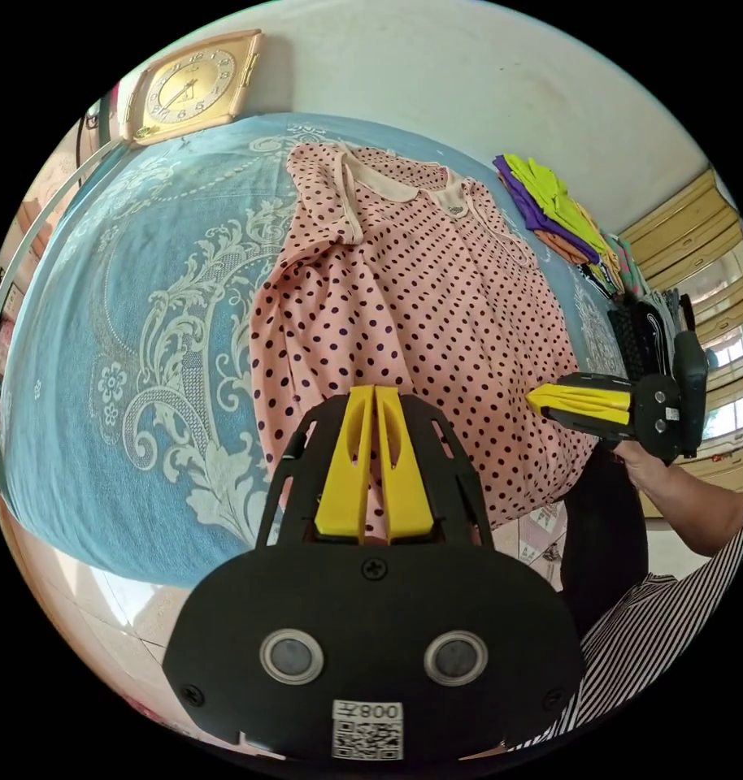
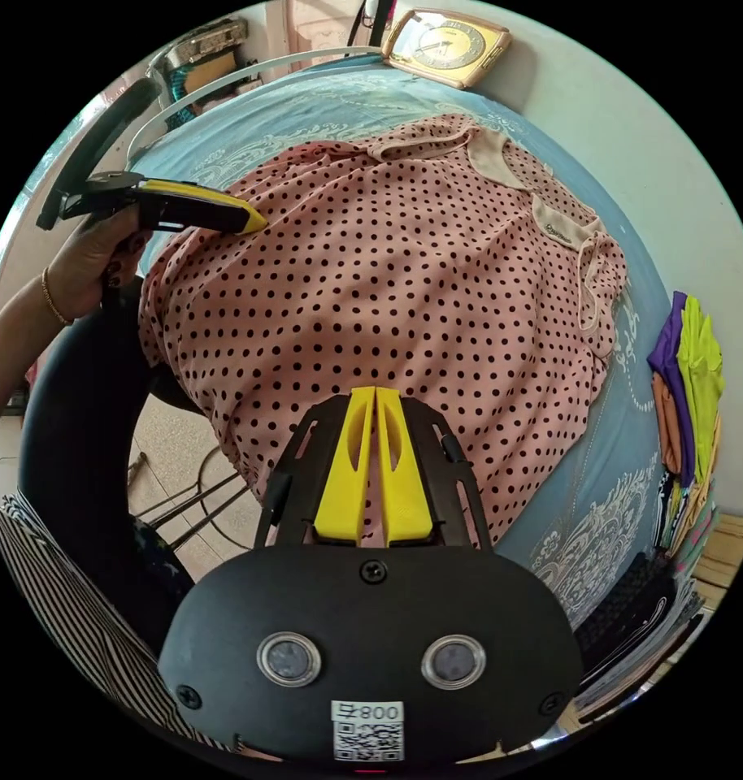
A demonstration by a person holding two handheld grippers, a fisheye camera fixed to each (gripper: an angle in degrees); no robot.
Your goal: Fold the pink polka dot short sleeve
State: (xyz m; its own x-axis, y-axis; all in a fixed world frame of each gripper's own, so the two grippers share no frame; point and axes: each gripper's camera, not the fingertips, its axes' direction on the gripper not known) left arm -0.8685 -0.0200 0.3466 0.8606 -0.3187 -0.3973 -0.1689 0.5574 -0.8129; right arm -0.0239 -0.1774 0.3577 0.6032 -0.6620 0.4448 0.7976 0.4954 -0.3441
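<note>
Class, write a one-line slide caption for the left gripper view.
Two closed yellow grippers, left and right, over a pink dotted shirt on a blue bedspread.

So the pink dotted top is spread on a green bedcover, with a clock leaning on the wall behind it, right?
Nearly. The bedcover is blue with a pale floral pattern, not green, as the left gripper view shows. The pink dotted top is spread on it, and the clock does lean against the wall behind.

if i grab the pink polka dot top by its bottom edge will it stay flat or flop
The pink dark-dotted short-sleeve top will probably flop: it already rumples into soft folds and droops over the edge of the blue patterned bedspread. It looks thin and light, so it may slide when tugged.
</note>
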